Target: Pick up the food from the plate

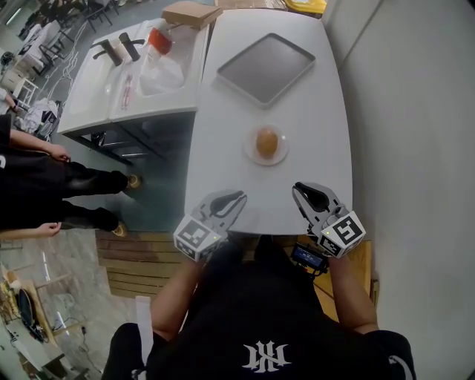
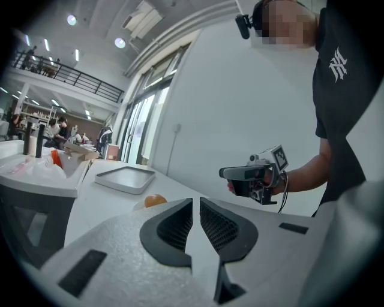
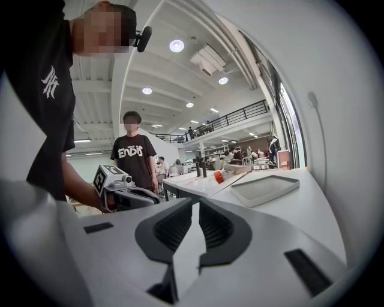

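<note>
A round brown piece of food lies on a small white plate in the middle of the white table. Both grippers hover over the table's near edge, short of the plate. My left gripper is at the lower left of the plate, jaws together and empty. My right gripper is at the plate's lower right, also shut on nothing. In the left gripper view the food peeks just over the left jaw of my left gripper, and the right gripper shows across. The right gripper view shows my right gripper shut.
A grey tray lies on the far half of the table. A second table to the left carries bottles, a plastic bag and a cardboard box. A person stands at the left. A wall runs along the right.
</note>
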The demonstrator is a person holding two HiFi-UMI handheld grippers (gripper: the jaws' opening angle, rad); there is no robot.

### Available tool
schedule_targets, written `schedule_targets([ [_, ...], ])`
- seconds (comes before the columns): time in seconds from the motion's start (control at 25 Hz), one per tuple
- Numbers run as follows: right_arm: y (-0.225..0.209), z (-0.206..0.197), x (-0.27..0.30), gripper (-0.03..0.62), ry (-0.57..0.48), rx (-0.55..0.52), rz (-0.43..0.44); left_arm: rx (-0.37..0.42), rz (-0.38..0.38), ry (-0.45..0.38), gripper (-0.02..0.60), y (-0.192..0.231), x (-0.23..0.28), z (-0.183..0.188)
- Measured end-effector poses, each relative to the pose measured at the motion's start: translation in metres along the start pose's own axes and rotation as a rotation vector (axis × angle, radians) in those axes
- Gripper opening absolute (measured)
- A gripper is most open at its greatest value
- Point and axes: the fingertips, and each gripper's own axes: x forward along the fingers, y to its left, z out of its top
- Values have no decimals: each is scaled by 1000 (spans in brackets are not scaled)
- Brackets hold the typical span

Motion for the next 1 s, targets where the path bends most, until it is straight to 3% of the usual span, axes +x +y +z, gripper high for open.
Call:
schedule_targets([
  [0.2,-12,-1,11,13,11,11,0,-20,33,-28,9,16,-1,4],
  [0.32,-20,-3,20,86,19,23,9,-17,41,-19,11,28,2,4],
  [0.76,-51,-10,51,86,61,26,-19,-13,57,5,11,67,31,13],
  [1.0,-69,-9,72,114,68,34,-29,7,19,30,11,71,56,17],
])
